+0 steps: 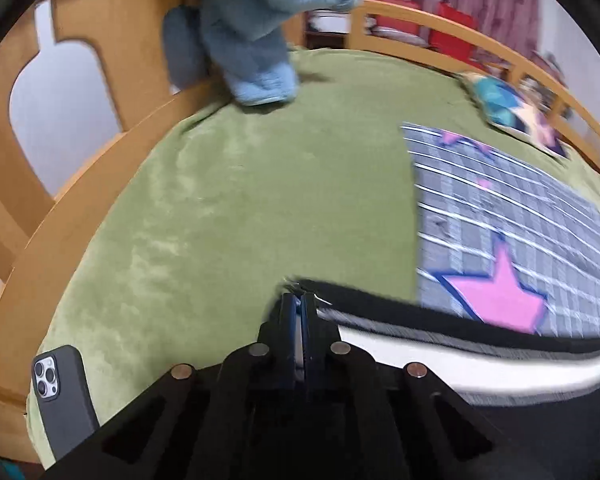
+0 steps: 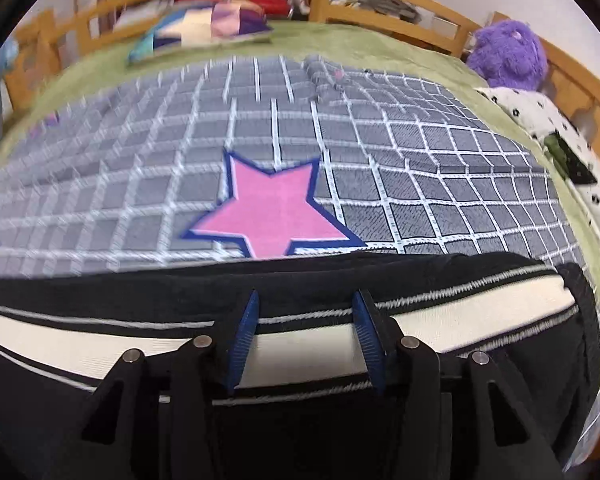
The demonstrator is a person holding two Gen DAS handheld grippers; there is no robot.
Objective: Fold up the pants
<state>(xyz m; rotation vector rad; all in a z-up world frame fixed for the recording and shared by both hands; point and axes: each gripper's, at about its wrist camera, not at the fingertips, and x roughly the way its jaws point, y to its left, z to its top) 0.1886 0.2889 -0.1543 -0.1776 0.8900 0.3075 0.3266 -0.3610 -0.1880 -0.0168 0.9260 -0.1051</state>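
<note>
Two grippers working the waistband end of the pants (image 2: 340, 184) on a green bedspread (image 1: 220, 208).

The left gripper (image 1: 299, 300) is pinching, its jaws pressed together on the corner of the black-and-white waistband (image 1: 460, 344), which is running off to its right (that view is motion-blurred). The right gripper (image 2: 306, 300) is standing with jaws spread apart, its blue fingertips (image 2: 247, 332) lying over the white stripe of the waistband; whether they are pressing into it cannot be told. The grey checked legs with a pink star (image 2: 272, 212) are lying spread ahead of the right gripper. A phone (image 1: 62, 396) is lying low to the left of the left gripper, and a purple plush toy (image 2: 508, 54) is sitting far ahead-right of the right one.
</note>
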